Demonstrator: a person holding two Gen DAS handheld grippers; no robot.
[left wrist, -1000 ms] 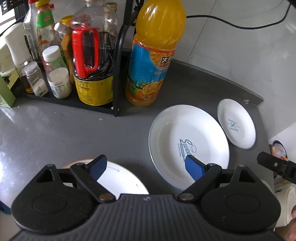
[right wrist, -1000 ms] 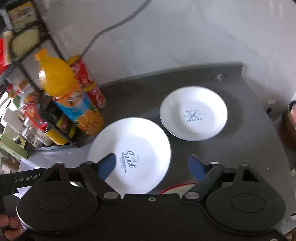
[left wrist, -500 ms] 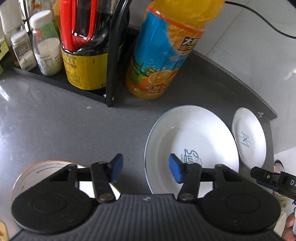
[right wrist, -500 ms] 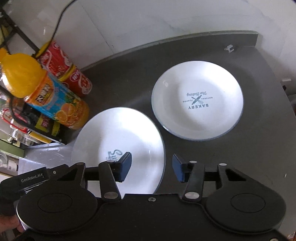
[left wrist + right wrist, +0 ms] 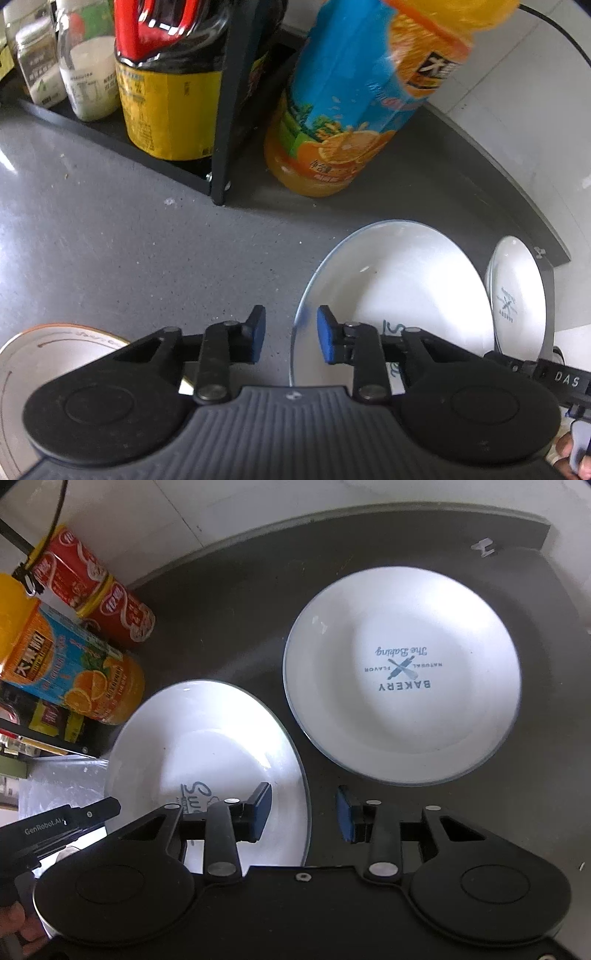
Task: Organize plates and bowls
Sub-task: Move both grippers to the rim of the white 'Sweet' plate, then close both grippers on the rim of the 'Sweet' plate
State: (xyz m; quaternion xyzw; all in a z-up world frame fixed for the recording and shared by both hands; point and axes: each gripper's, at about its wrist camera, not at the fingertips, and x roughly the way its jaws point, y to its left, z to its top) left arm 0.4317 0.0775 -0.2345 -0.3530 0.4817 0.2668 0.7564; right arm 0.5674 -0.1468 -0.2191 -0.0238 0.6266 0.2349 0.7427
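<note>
Now both my tongs straddle the rim of the large white round plate with the blue "Sweet" print (image 5: 207,738), which lies flat on the dark grey stone counter (image 5: 110,240). My left gripper (image 5: 290,339) has its blue pads (image 5: 257,334) apart, one on each side of the plate's left edge, not clamped. My right gripper (image 5: 303,814) is likewise apart across the plate's right edge, one pad over the white surface and the other over bare counter. Just beside this plate, close but apart, sits the smaller white round plate printed "Bakery" (image 5: 402,672), also flat, its lettering upside down in the right wrist view. Round as they are, neither plate has a long axis. Behind the large plate stand the orange juice bottle with a blue label (image 5: 343,122) and the black metal rack of condiment bottles (image 5: 218,110), hemming that side. Two red cans (image 5: 92,590) lie against the white wall. Open grey counter stretches to the left of the plate, towards the white bowl with an orange rim (image 5: 48,354) near my left gripper. Beyond the smaller plate the counter ends in a raised curved edge (image 5: 369,517).
</note>
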